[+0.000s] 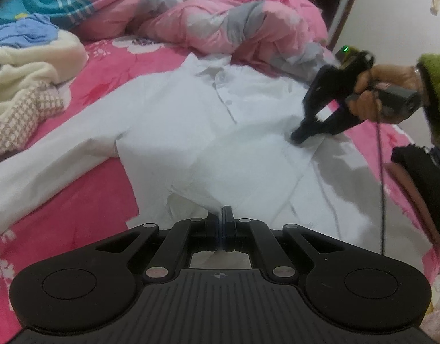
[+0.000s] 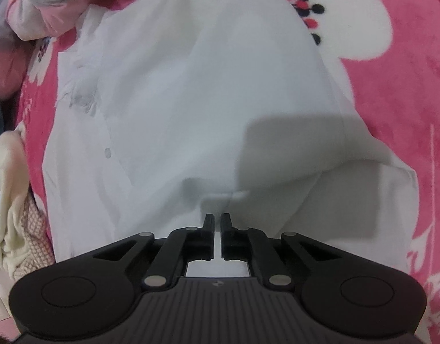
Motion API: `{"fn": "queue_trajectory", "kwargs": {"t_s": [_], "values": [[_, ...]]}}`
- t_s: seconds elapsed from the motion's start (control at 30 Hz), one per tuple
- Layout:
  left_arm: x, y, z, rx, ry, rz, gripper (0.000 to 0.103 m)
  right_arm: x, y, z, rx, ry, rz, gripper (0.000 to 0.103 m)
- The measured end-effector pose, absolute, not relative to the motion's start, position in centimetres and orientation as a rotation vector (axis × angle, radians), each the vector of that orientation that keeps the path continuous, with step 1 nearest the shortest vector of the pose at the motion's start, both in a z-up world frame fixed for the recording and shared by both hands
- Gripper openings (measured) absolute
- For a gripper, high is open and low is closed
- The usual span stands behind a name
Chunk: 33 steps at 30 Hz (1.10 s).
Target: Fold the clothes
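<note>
White button-front shirt [image 1: 174, 132] lying face up on a pink floral bedsheet [image 1: 85, 189], collar [image 1: 211, 71] toward the rumpled pink quilt [image 1: 220, 20]. Placket with pale buttons runs down the chest. One long sleeve [image 1: 42, 160] extends outward across the sheet; the other side lies folded inward over the body. Hem edge rumpled and slightly lifted.

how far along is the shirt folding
Early. Done: the white shirt lies buttoned-side up on the pink sheet. In hand: the left gripper is shut on its hem; the right gripper is nearly shut at the side. Left: both sleeves lie unfolded.
</note>
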<state>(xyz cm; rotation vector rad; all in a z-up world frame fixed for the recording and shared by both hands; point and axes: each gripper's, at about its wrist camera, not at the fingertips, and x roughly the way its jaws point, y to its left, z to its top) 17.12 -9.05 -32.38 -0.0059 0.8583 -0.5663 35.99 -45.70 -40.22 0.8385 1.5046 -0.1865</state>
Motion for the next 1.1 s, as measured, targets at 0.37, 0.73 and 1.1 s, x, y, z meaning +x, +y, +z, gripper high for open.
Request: {"fn": "queue_trajectory", "kwargs": {"t_s": [0.37, 0.73, 1.1], "values": [[16.2, -8.5, -27.4, -0.112, 0.726, -0.568, 0.0, 37.8, -44.5, -39.7, 0.81, 1.583, -0.203, 0.029], [15.7, -8.5, -28.1, -0.123, 0.737, -0.562, 0.0, 39.8, -43.3, -41.2, 0.678, 1.657, -0.206, 0.025], [15.5, -8.1, -29.0, -0.099, 0.769, -0.519, 0.0, 38.1, -45.1, -38.5, 0.696, 1.518, -0.143, 0.0]]}}
